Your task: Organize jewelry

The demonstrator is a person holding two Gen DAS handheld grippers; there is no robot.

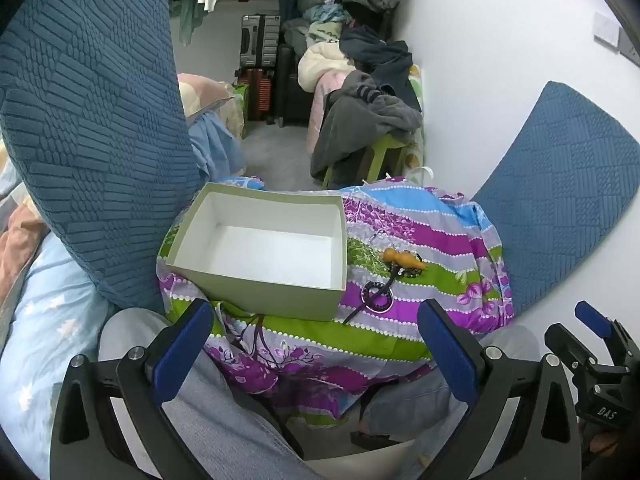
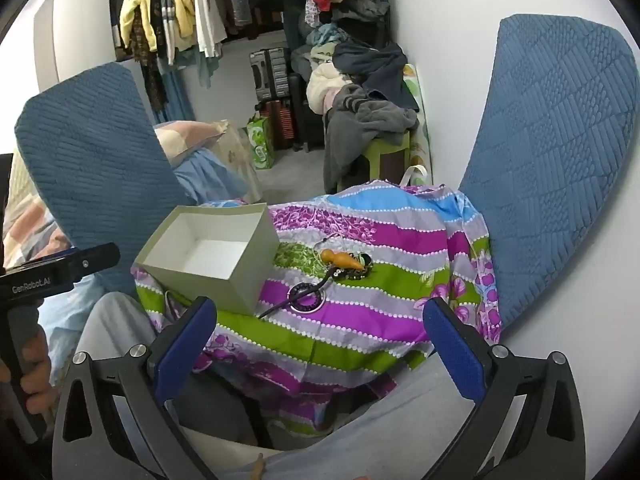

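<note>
An open grey-green box point(image 1: 260, 252) with a white empty inside sits on a striped floral cloth point(image 1: 420, 216). To its right lie an orange carrot-shaped pendant point(image 1: 402, 258) on a dark beaded piece, and a black ring with a cord point(image 1: 376, 294). In the right wrist view the box point(image 2: 212, 256), the pendant point(image 2: 340, 259) and the ring point(image 2: 306, 296) show too. My left gripper point(image 1: 320, 356) is open and empty, held before the box. My right gripper point(image 2: 320, 352) is open and empty, before the cloth's front edge.
Two blue textured cushions point(image 1: 80, 128) point(image 1: 560, 184) flank the cloth. The person's grey-trousered legs point(image 1: 224, 420) are below. Behind are a green stool under clothes point(image 1: 368, 120), suitcases point(image 1: 260, 40) and hanging clothes point(image 2: 180, 12). The right gripper shows at the left view's edge point(image 1: 600, 352).
</note>
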